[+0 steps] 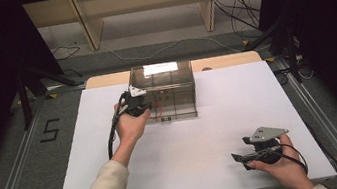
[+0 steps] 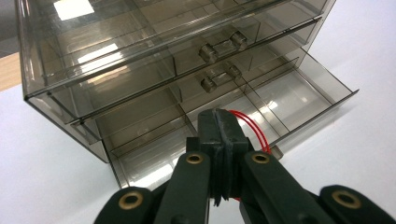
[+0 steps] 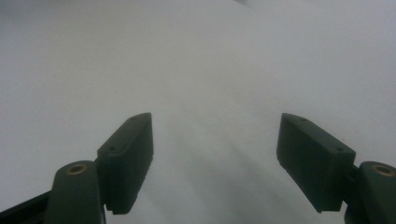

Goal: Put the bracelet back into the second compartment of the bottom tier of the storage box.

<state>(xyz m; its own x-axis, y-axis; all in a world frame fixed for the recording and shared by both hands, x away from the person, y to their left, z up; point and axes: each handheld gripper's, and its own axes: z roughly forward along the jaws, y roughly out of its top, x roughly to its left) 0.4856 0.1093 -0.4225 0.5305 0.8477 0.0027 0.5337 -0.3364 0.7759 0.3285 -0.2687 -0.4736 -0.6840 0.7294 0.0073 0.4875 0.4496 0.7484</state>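
My left tongs (image 2: 222, 128) are clenched on a red rubber band (image 2: 252, 128), which loops out to one side of the tips. Just beyond and below them lies the pulled-out bottom drawer (image 2: 299, 93) of the smoky clear drawer box (image 1: 163, 91). I judge I am carrying the band into that drawer. Next I should ease the tips over a compartment and let go. My right tongs (image 3: 215, 154) are released, holding nothing, resting over the bare white table (image 1: 213, 133), well apart.

The drawer cabinet (image 1: 164, 91) stands at the table's (image 1: 203, 135) far edge; its bottom drawer (image 2: 261, 109) juts forward, apparently under the rubber band (image 2: 252, 128).
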